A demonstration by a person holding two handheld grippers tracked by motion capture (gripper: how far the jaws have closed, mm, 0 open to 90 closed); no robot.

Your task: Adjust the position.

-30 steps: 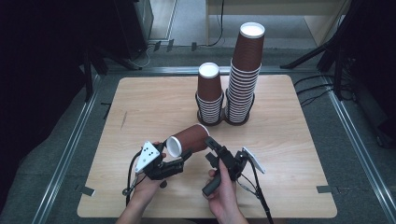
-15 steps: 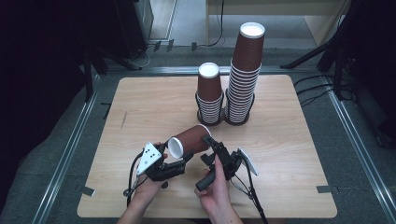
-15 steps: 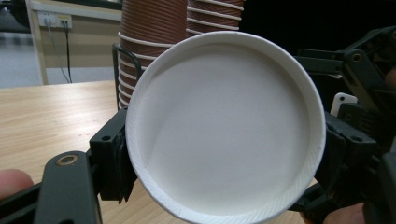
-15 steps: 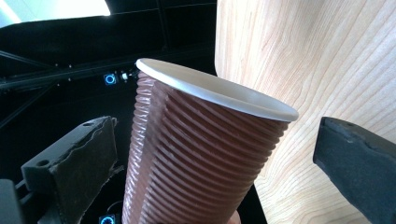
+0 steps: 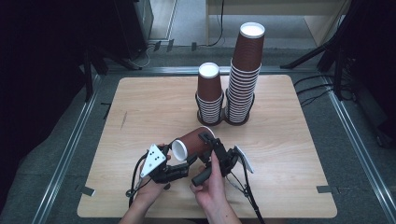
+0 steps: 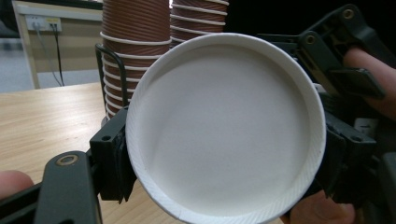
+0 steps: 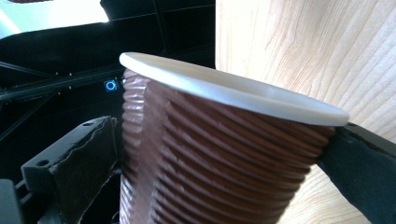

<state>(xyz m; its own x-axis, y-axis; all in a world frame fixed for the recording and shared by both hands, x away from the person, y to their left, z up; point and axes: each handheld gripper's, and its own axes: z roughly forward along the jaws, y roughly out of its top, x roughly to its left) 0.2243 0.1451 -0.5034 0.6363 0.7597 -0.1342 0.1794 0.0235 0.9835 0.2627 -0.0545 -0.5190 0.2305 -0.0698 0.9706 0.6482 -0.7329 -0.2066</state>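
A brown ribbed paper cup (image 5: 194, 142) is held on its side just above the wooden table (image 5: 299, 154), near the front. Its white round end (image 6: 224, 130) faces my left gripper (image 5: 184, 163), whose jaws sit against the rim on both sides, shut on it. My right gripper (image 5: 208, 140) comes in from the right and clamps the cup's ribbed wall (image 7: 210, 154) just below the white rolled rim, one jaw on each side. In the left gripper view, the right gripper (image 6: 341, 51) and its hand show behind the cup.
Two stacks of upturned brown cups stand in black wire holders at the table's back middle: a short stack (image 5: 209, 95) and a taller stack (image 5: 243, 74) to its right. Bare wood lies left and right of the hands. Metal rails run along the table's sides.
The right gripper has edged slightly left and in on the cup. The cup and the left gripper have stayed where they were.
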